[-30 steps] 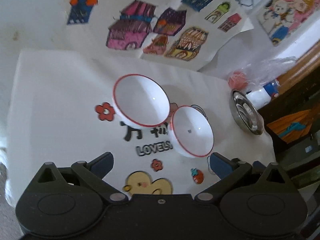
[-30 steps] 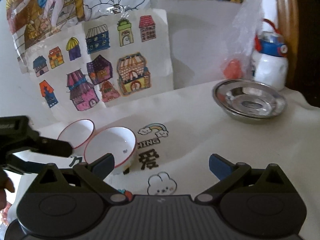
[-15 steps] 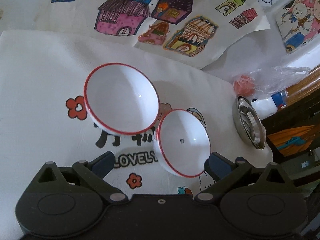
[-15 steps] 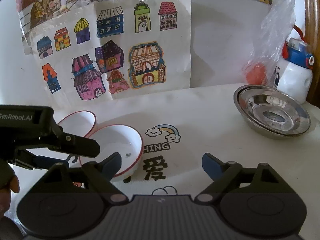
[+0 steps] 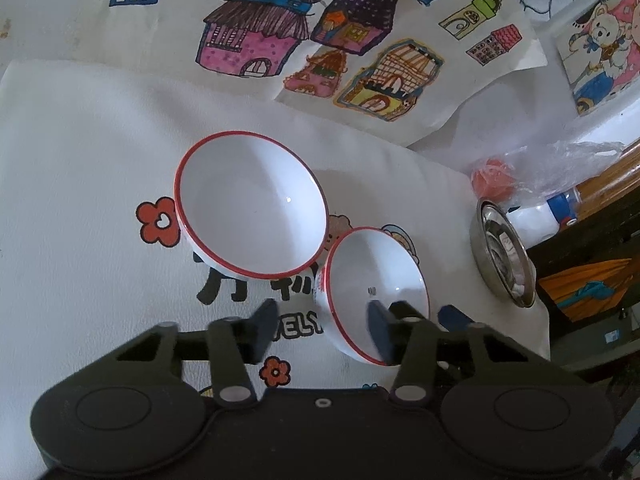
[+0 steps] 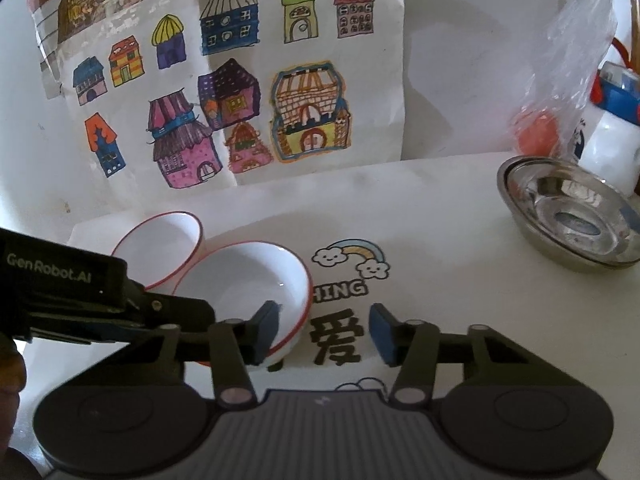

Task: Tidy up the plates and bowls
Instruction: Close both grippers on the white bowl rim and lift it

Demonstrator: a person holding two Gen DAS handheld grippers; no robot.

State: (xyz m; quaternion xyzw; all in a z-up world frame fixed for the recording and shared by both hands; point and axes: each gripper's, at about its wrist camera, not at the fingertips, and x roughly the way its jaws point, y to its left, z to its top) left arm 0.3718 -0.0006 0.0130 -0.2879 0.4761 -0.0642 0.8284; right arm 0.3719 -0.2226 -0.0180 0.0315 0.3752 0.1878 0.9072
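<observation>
Two white bowls with red rims sit on the printed white tablecloth. The larger bowl [image 5: 252, 204] is at centre; the smaller bowl [image 5: 372, 280] leans beside it to the right. My left gripper [image 5: 322, 332] is partly closed, its right finger inside the smaller bowl and its left finger outside the near rim. In the right wrist view the smaller bowl [image 6: 248, 280] is nearer and the other bowl [image 6: 160, 240] behind it. My right gripper [image 6: 322, 332] is partly closed and empty, its left finger over the bowl's rim. A steel plate [image 6: 568, 220] sits far right.
Children's drawings of houses [image 6: 240, 100] hang on the wall behind. A plastic bag with an orange item [image 6: 536, 132] and a white and blue bottle [image 6: 612, 128] stand by the steel plate [image 5: 502, 252]. The table edge drops at the right.
Both grippers moved closer to the bowls and their fingers narrowed from wide open. The left gripper's right finger now reaches inside the smaller bowl.
</observation>
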